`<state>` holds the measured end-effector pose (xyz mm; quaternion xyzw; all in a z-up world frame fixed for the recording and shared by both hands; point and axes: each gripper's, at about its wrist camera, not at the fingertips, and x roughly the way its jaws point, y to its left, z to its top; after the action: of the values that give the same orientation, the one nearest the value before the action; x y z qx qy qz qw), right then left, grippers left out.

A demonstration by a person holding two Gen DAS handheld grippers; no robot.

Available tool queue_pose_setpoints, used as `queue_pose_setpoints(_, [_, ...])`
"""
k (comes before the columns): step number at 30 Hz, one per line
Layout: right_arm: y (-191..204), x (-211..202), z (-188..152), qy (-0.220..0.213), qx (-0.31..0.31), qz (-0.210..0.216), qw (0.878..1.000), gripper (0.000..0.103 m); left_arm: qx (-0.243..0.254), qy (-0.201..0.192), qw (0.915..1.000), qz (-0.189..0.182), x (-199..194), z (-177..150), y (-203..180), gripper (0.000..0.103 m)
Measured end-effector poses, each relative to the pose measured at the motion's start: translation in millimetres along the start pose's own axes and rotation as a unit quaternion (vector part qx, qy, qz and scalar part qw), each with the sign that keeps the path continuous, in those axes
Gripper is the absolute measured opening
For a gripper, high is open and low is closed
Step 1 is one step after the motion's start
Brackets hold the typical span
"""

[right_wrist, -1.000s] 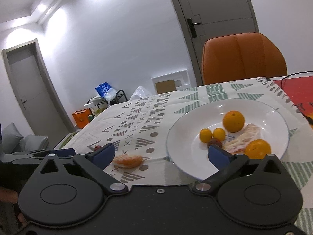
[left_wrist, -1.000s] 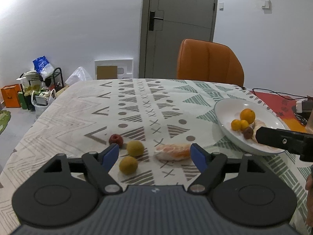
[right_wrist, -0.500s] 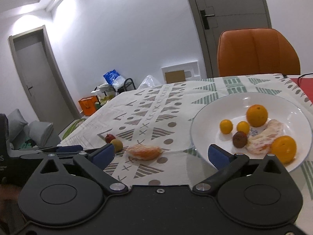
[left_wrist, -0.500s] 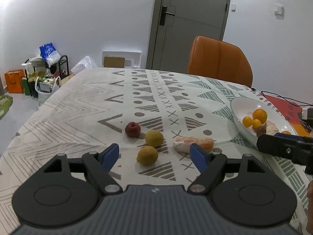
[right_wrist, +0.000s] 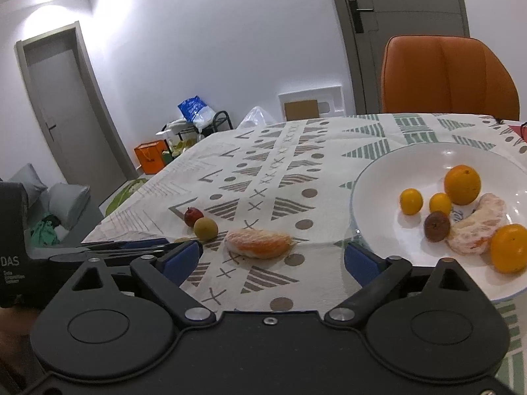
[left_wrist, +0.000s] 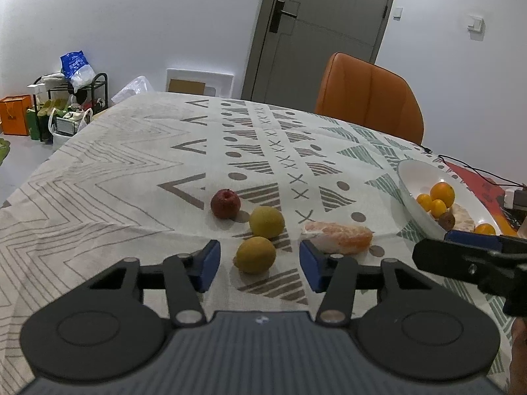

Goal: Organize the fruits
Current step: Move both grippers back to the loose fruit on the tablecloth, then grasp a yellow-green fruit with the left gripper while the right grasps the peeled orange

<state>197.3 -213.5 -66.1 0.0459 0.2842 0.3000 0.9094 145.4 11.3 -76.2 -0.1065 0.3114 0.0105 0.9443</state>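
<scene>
Four fruits [left_wrist: 256,254] loose, six plated [right_wrist: 441,154].

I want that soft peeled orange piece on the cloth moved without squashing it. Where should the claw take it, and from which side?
Grip the peeled orange piece across its narrow middle, coming down from above. It lies flat and elongated, ends pointing left and right, so its short width probably fits the open right claw best; close gently.

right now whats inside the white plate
In the white plate: two large oranges, two small ones, a dark brown fruit and a peeled citrus piece. Anything under them is hidden.
</scene>
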Motion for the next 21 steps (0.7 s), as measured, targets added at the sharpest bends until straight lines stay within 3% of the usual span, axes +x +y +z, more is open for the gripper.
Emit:
queue_pose_setpoints(4, [4.5,9.0,-0.2,0.011,-0.003,0.001,1.000,0.089,-0.009,0.000,0.9999,-0.007,4.5,0.9,5.7,0.037])
queue_pose_setpoints(6, [5.9,13.3,-0.3,0.018,-0.004,0.001,1.000,0.084,-0.012,0.001,0.9998,-0.016,5.2,1.4,9.4,0.025])
queue_pose_setpoints(21, [20.4,51.7,2.2,0.056,-0.012,-0.001,0.998,0.082,-0.028,-0.018,0.9994,0.006,-7.9,9.6,35.5,0.025])
